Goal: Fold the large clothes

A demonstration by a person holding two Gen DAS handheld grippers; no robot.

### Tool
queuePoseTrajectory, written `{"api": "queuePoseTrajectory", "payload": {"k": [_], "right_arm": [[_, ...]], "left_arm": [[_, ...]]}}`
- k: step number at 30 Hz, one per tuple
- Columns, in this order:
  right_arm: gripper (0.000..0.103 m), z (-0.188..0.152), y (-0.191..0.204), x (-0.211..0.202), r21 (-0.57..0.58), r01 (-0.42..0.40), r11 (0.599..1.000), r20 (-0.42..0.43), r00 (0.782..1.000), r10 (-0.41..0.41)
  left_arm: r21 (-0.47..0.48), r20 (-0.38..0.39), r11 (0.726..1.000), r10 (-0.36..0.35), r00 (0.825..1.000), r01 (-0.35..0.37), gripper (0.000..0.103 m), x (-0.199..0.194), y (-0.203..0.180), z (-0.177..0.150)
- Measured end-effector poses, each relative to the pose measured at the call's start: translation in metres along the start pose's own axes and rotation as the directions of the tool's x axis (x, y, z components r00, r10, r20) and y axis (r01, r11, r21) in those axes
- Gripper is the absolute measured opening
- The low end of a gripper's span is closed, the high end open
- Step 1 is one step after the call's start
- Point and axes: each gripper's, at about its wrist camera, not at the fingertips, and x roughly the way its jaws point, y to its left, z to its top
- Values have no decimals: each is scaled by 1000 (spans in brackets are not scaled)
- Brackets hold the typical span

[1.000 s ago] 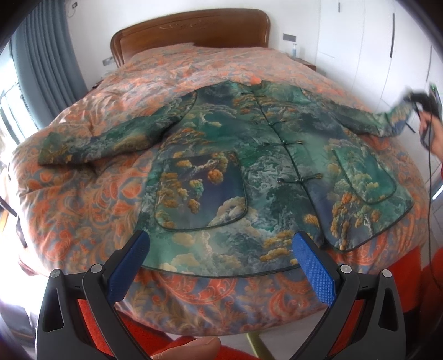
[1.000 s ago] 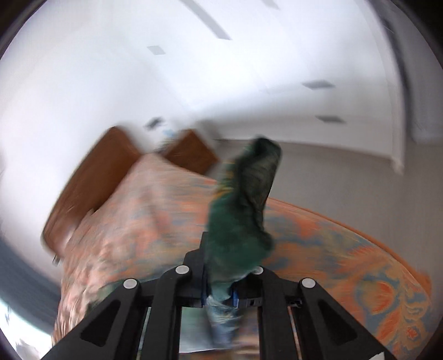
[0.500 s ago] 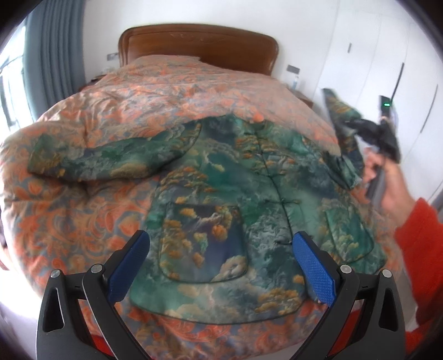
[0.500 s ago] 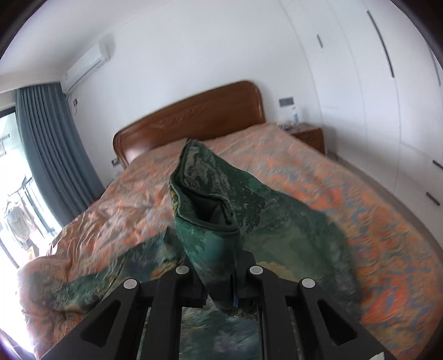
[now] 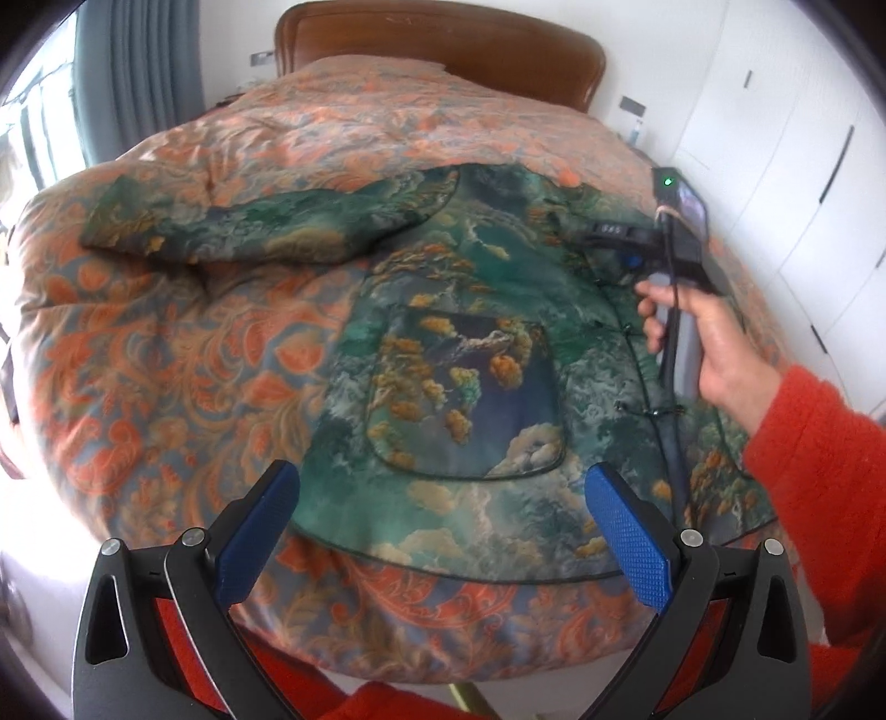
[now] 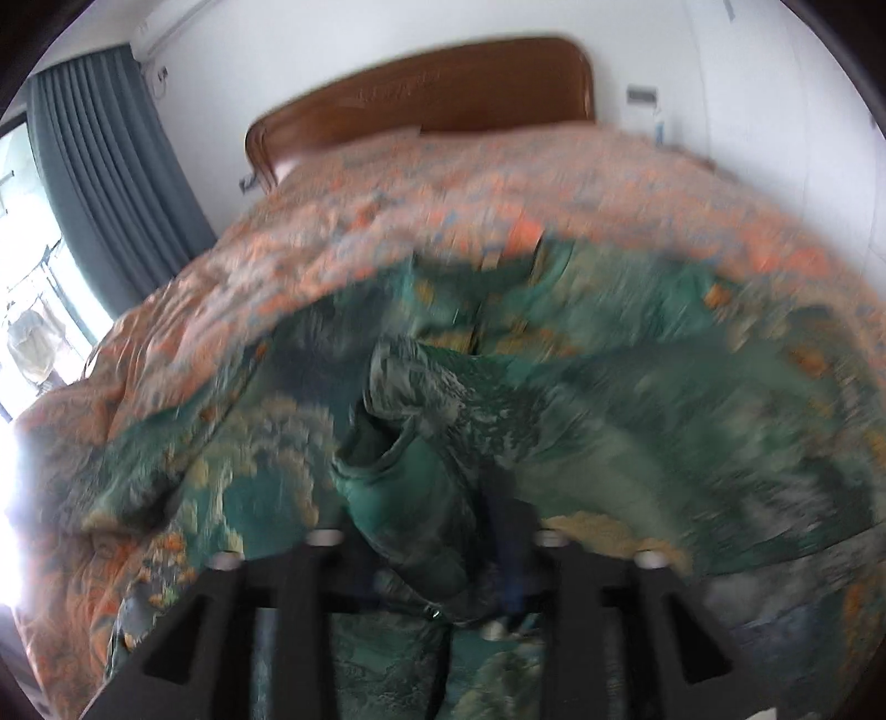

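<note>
My left gripper (image 5: 440, 529) fills the bottom of its frame, its blue pads (image 5: 628, 534) spread wide with nothing between them, poised above the near hem of the jacket (image 5: 470, 354). The jacket lies front-up on the quilt (image 5: 183, 354), taking the centre and right of that view. One sleeve (image 5: 260, 227) stretches flat toward the upper left of the frame, its cuff near the quilt's edge. A large patch pocket (image 5: 470, 399) sits in the middle, just above the gap between my pads, and a row of knotted fasteners runs down the front at the right.

At the right of that same view my right hand (image 5: 703, 354), in a red knit cuff (image 5: 819, 476), holds the right gripper (image 5: 637, 249) over the upper chest of the jacket, a green light glowing on its top. From the right wrist view, which is blurred, the right gripper (image 6: 443, 581) sits at bottom centre clamped onto the other sleeve's cuff (image 6: 404, 471); the cuff stands up out of the closed jaws with its opening gaping, and the sleeve trails off to the right of the frame across the jacket's body.

The wooden headboard (image 5: 443, 44) crosses the top of the left view, a grey curtain (image 6: 111, 183) hangs at upper left of the right view, and white wardrobe doors (image 5: 803, 166) fill the right edge.
</note>
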Motion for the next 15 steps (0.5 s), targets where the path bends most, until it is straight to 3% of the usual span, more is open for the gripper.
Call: {"api": "queuePoseTrajectory", "payload": {"k": [2, 6, 8, 10, 12, 14, 15], "right_arm": [[59, -7, 3, 7, 13, -51, 999, -38, 998, 52], [61, -22, 3, -25, -10, -125, 992, -5, 992, 125], [64, -33, -6, -56, -17, -162, 987, 30, 986, 163], [66, -43, -18, -86, -25, -167, 986, 61, 984, 168], [66, -56, -34, -116, -21, -171, 985, 86, 981, 172], [66, -73, -52, -147, -4, -173, 985, 110, 979, 172], [66, -80, -59, -159, 3, -170, 985, 122, 978, 169]], "left_arm": [[8, -8, 999, -31, 999, 31, 103, 6, -3, 7], [10, -49, 989, -146, 988, 146, 103, 27, -9, 34], [19, -71, 971, -234, 970, 236, 103, 43, -18, 59], [29, -105, 941, -332, 938, 336, 103, 72, -32, 95], [30, -155, 902, -422, 894, 431, 103, 115, -50, 135], [43, -201, 878, -459, 865, 476, 103, 159, -72, 169], [52, -215, 883, -446, 869, 466, 102, 180, -84, 182]]}}
